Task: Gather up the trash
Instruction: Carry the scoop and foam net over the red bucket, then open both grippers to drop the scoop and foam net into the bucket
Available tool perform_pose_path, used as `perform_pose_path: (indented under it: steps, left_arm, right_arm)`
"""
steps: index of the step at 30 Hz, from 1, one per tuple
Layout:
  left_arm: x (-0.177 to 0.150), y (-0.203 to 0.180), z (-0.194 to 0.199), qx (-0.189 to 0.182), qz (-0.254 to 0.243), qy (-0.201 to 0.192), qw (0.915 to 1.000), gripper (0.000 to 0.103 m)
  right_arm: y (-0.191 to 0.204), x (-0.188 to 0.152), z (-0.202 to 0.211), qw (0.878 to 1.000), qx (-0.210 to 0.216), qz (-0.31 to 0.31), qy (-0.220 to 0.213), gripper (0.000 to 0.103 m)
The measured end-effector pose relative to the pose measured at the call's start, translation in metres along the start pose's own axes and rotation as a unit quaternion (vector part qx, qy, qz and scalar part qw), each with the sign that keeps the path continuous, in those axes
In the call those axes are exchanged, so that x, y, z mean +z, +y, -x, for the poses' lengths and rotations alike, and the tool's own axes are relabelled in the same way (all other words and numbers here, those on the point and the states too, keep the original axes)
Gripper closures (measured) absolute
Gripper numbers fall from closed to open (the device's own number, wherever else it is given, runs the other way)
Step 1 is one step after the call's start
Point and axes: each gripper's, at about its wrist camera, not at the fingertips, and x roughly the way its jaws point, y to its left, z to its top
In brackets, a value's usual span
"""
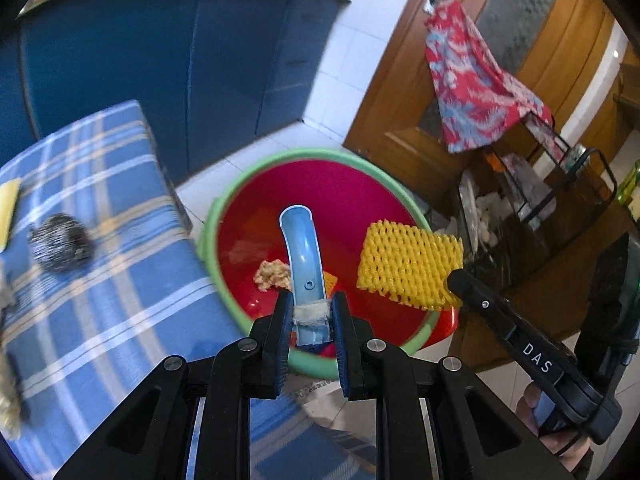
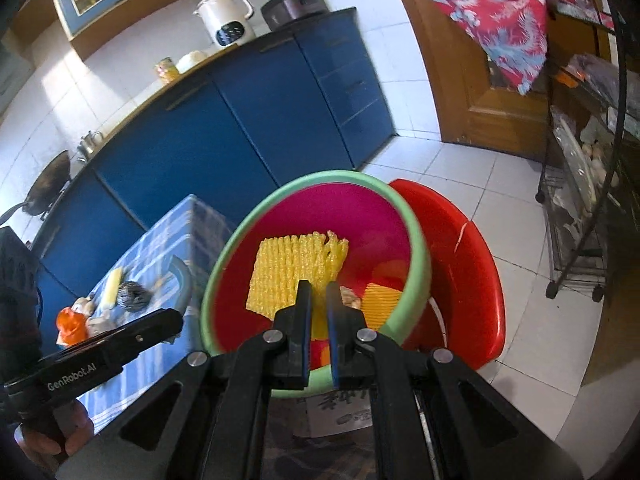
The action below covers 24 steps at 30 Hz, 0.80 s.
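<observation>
two hand-held grippers, left, right, trash clamped over basin

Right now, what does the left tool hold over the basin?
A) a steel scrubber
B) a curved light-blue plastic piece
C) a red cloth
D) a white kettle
B: in the left wrist view the left tool is shut on the curved light-blue plastic piece, above the green-rimmed basin.
</observation>
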Motion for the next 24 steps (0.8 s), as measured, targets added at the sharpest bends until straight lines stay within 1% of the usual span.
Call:
perform_pose_path:
  steps: [3, 5, 6, 7, 10, 12, 13, 14, 24]
  left_arm:
    - [0.003, -0.003, -0.013, 0.004, -0.002, 0.010, 0.9999, 0.082]
    - [0.003, -0.003, -0.019, 0.007, -0.003, 0.014, 0.9999, 0.076]
    - [0.002, -0.002, -0.020, 0.009, -0.001, 0.015, 0.9998, 0.069]
    - [0.002, -0.002, -0.021, 0.012, 0.001, 0.015, 0.9998, 0.066]
    - [0.004, 0.000, -0.023, 0.017, 0.006, 0.013, 0.9997, 0.066]
    - [0.004, 0.002, -0.021, 0.020, 0.012, 0.011, 0.9997, 0.065]
    - [0.004, 0.004, -0.019, 0.021, 0.013, 0.009, 0.9996, 0.065]
    - [0.003, 0.005, -0.016, 0.022, 0.016, 0.006, 0.9996, 0.065]
    - [-0.004, 0.021, 0.027, 0.027, 0.034, -0.025, 0.9987, 0.065]
  right_arm:
    - [-0.008, 0.001, -0.012, 1.000, -0.005, -0.007, 0.007, 0.093]
    - [-0.012, 0.002, -0.019, 1.000, -0.005, -0.009, 0.011, 0.091]
    - [-0.014, 0.002, -0.022, 1.000, -0.006, -0.012, 0.012, 0.091]
    - [-0.016, 0.001, -0.024, 1.000, -0.003, -0.014, 0.013, 0.091]
    - [-0.019, 0.001, -0.029, 1.000, 0.000, -0.020, 0.017, 0.089]
    - [-0.019, 0.000, -0.030, 1.000, 0.002, -0.022, 0.017, 0.083]
    - [-0.019, 0.000, -0.029, 1.000, 0.004, -0.025, 0.016, 0.078]
    - [-0.020, 0.000, -0.029, 0.999, 0.006, -0.028, 0.016, 0.075]
    - [-0.010, -0.002, -0.011, 0.999, 0.017, -0.028, 0.005, 0.072]
